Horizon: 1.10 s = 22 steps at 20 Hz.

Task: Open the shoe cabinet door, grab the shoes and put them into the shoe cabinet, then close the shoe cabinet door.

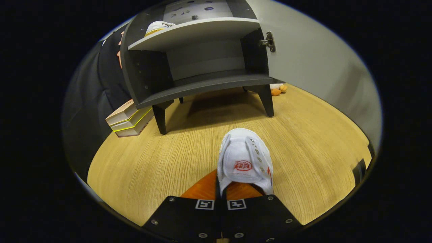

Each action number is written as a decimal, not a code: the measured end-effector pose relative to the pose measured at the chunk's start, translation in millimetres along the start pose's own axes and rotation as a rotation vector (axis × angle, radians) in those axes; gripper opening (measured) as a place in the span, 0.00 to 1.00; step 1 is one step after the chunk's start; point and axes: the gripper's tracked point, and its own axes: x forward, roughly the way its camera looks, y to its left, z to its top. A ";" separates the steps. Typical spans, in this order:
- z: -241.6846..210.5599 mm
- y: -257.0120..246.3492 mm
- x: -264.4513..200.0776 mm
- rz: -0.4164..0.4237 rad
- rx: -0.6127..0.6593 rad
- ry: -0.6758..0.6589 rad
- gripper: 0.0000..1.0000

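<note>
While shoe cabinet (202,67) stands open on wooden counter (141,168), stacked books (130,121) lie at its left foot. Second white shoe (158,27) rests on cabinet's upper shelf; lower shelf bare. Claw (221,194) closed together on heel edge of white canvas sneaker (243,158), both fingers pinching it, toe pointing toward cabinet, well short of its legs. Open door (310,57) swung out right of cabinet, hinge (269,42) visible. Small orange objects (278,90) sit by right rear leg.
</note>
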 end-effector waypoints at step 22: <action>292.1 54.7 -145.8 -0.050 -0.049 -0.354 0.00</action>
